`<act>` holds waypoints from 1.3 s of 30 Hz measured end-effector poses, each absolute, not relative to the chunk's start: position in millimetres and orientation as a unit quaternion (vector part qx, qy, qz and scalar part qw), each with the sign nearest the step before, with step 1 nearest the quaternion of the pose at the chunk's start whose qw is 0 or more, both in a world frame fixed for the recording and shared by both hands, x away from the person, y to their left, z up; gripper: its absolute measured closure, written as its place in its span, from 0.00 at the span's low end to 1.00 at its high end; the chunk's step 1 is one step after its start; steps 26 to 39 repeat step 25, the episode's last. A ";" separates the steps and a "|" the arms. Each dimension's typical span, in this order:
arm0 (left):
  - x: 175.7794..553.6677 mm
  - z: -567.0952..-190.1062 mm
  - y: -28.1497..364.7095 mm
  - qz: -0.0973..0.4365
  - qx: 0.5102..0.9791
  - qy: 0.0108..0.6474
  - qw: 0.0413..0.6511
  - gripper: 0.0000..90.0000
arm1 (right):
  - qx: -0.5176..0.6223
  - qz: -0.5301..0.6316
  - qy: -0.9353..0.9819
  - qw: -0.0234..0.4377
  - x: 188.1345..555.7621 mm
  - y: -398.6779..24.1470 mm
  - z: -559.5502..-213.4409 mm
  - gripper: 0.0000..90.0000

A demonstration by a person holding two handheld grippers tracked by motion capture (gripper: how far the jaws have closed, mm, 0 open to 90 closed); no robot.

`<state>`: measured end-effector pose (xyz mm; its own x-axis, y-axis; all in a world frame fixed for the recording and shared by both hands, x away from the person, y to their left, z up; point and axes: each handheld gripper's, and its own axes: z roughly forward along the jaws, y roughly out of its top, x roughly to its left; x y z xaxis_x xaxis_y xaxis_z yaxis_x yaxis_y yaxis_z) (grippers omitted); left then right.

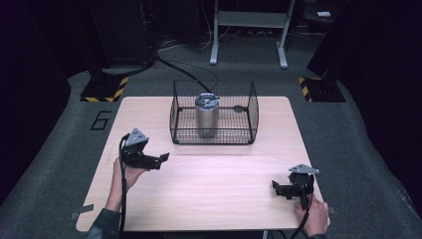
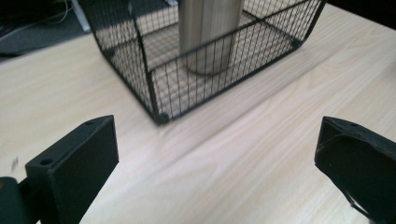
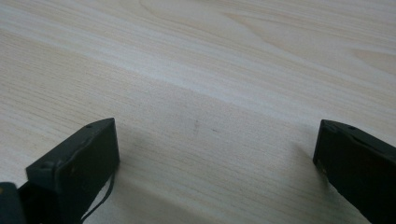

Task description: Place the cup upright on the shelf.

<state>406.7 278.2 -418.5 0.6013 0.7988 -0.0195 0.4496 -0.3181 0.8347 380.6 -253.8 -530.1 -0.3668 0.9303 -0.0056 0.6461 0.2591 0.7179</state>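
A black wire basket (image 1: 179, 107) stands at the far middle of the light wooden table (image 1: 214, 184). Upright inside it is a steel tumbler (image 1: 207, 118) with a dark lid. My left gripper (image 1: 160, 160) hovers left of the basket's near corner, open, pointing right. In the left gripper view the jaws stand wide apart around bare wood, left gripper (image 2: 215, 140), with the basket (image 2: 159, 93) and tumbler (image 2: 210, 32) just ahead. My right gripper (image 1: 276, 188) rests low at the near right, open; in the right gripper view, right gripper (image 3: 215, 135), nothing lies between its jaws.
Beyond the table's far edge are a grey carpeted floor, cables, a white stand's legs (image 1: 215, 55) and two bases with yellow-black tape (image 1: 102, 89). A hand (image 1: 130, 174) holds each gripper from the near edge.
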 end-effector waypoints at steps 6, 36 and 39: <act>389.5 -458.3 300.4 0.187 0.772 0.447 0.411 0.00 | 0.518 0.321 0.762 0.221 380.6 -253.8 -530.1 0.00; 365.4 -531.9 322.7 0.216 0.773 0.498 0.329 0.00 | 0.517 0.321 0.762 0.221 380.6 -253.8 -530.1 0.00; 365.4 -531.9 322.7 0.216 0.773 0.498 0.329 0.00 | 0.517 0.321 0.762 0.221 380.6 -253.8 -530.1 0.00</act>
